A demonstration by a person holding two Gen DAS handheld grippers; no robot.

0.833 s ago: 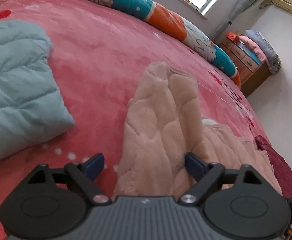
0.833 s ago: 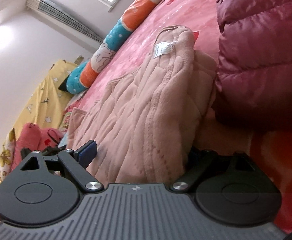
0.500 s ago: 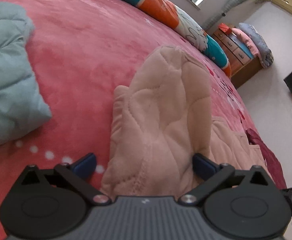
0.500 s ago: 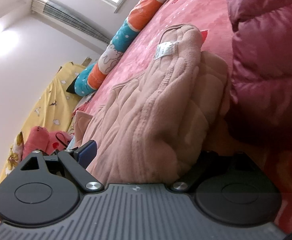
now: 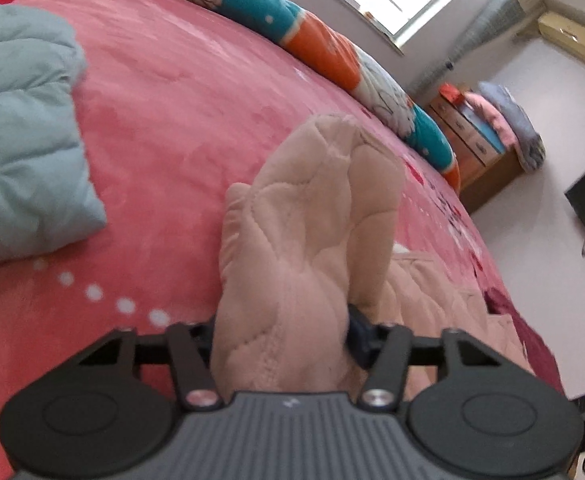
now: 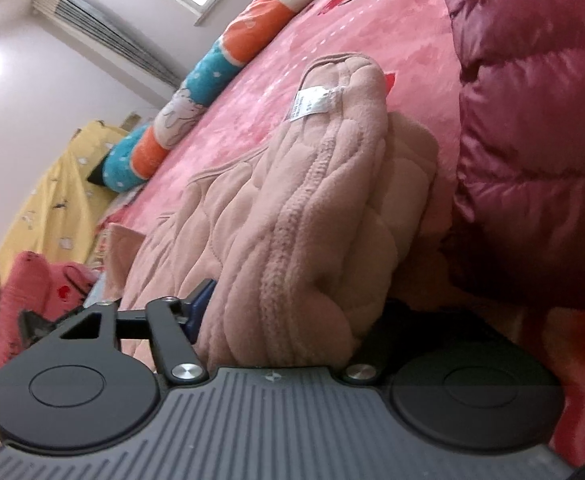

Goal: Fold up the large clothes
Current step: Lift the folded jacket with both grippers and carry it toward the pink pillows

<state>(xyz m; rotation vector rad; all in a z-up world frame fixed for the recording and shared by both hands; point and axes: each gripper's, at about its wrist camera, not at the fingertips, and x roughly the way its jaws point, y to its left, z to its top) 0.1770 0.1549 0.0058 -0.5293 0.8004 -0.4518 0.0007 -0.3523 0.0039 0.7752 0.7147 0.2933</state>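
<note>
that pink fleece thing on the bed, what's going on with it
A person is working two handheld grippers on a pale pink quilted garment lying on the red bedspread. The left gripper has just been closing on a bunched fold of it, and the fabric now fills its jaws. The right gripper has also just been closing around another thick fold near the white care label. A teal padded jacket and a maroon puffer jacket lie alongside.

Left tool (image 5: 280,332): held low and level; jaws have just been closing, pads pressed into a bunched pink garment (image 5: 304,240) fold. Right tool (image 6: 292,308): rolled sideways; jaws likewise just closing, clamped on a thick fold.
</note>
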